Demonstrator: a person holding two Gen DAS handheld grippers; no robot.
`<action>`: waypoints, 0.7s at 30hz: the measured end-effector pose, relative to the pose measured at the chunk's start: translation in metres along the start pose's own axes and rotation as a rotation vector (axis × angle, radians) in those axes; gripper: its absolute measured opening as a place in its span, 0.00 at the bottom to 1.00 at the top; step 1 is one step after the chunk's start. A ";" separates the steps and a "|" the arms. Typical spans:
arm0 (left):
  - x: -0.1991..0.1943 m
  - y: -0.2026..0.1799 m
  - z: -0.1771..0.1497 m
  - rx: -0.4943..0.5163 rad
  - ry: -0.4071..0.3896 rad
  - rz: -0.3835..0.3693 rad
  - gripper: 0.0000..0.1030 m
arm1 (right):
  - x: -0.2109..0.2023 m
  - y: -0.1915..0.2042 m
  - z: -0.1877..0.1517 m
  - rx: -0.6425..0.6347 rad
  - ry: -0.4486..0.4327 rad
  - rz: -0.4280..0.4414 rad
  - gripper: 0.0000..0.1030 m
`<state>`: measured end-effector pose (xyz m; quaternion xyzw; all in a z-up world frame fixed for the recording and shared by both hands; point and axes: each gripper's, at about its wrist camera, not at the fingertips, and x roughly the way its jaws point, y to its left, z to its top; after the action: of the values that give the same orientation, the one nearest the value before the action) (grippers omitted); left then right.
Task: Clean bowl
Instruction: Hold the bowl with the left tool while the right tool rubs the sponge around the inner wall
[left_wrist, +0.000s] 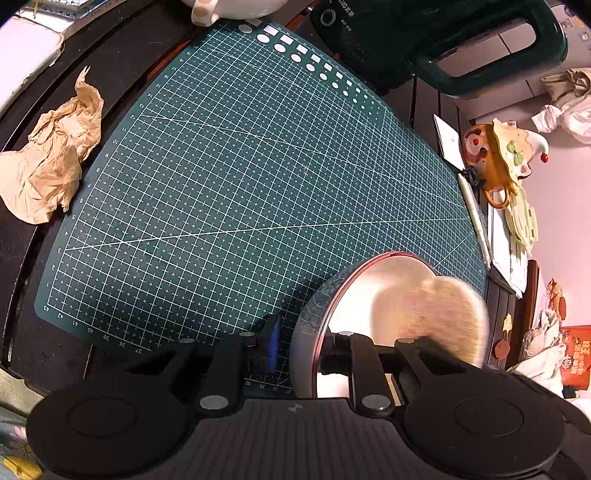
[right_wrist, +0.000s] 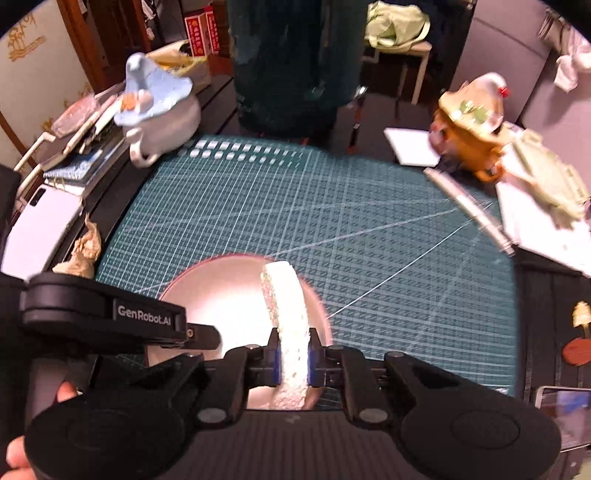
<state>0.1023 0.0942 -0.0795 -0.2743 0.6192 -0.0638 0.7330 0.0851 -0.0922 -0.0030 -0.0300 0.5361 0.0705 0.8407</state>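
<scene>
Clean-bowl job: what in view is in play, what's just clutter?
In play: bowl, sponge, left gripper on the bowl rim, right gripper clamping the sponge.
Clutter: crumpled paper, pen, white pot, brown teapot.

- A green cutting mat (left_wrist: 236, 177) is lying in front of me on the dark counter (left_wrist: 122, 66).
- Crumpled brown paper (left_wrist: 51, 158) is sitting just off the mat's left edge.
- A brown figurine mug (left_wrist: 498, 155) is standing right of the mat, a silver pen (left_wrist: 474, 214) lying alongside.
- A white and blue teapot (right_wrist: 162, 114) is standing at the mat's far left corner.
- A dark green container (right_wrist: 295, 62) is looming behind the mat.
</scene>
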 end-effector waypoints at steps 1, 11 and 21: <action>-0.002 -0.002 -0.001 0.000 0.000 0.000 0.19 | -0.009 -0.004 0.001 0.008 -0.022 0.026 0.11; 0.001 -0.008 -0.003 -0.015 0.002 -0.009 0.19 | 0.022 -0.005 0.008 0.067 0.045 0.194 0.11; 0.003 -0.015 -0.002 -0.009 0.001 -0.007 0.19 | 0.036 0.008 -0.001 -0.013 0.074 0.020 0.10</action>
<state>0.1046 0.0794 -0.0749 -0.2799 0.6189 -0.0637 0.7312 0.0982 -0.0815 -0.0355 -0.0326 0.5666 0.0813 0.8193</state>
